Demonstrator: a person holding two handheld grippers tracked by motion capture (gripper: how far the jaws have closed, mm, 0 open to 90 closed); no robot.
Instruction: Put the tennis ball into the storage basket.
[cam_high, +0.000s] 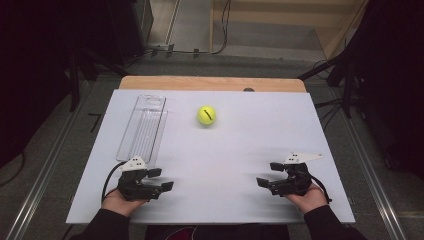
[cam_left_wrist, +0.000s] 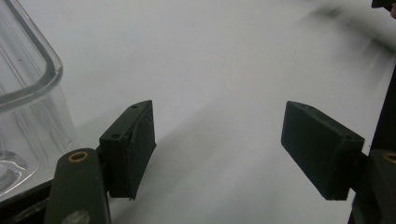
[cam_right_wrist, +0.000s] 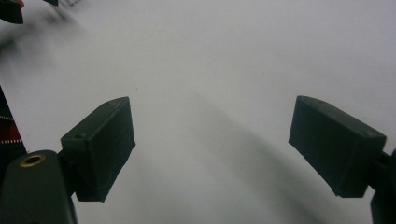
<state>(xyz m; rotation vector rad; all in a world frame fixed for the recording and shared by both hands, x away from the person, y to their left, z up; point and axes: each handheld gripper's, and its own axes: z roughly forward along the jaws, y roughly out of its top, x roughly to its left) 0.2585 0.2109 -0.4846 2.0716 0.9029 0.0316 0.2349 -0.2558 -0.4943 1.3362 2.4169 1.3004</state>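
Note:
A yellow-green tennis ball (cam_high: 206, 115) lies on the white tabletop (cam_high: 240, 135) towards the back, apart from both grippers. A clear plastic tray (cam_high: 142, 127) lies lengthwise at the left with nothing in it, and its rounded corner (cam_left_wrist: 28, 88) shows close by in the left gripper view. My left gripper (cam_high: 162, 179) rests near the front left, just below the tray's near end. Its jaws stand apart with only bare table between them (cam_left_wrist: 217, 149). My right gripper (cam_high: 269, 174) rests near the front right, likewise open over bare table (cam_right_wrist: 212, 149).
A wooden strip (cam_high: 212, 83) borders the table's far edge. Dark stands and cables (cam_high: 345, 75) flank the table on the floor. A wide stretch of white surface lies between the two grippers and the ball.

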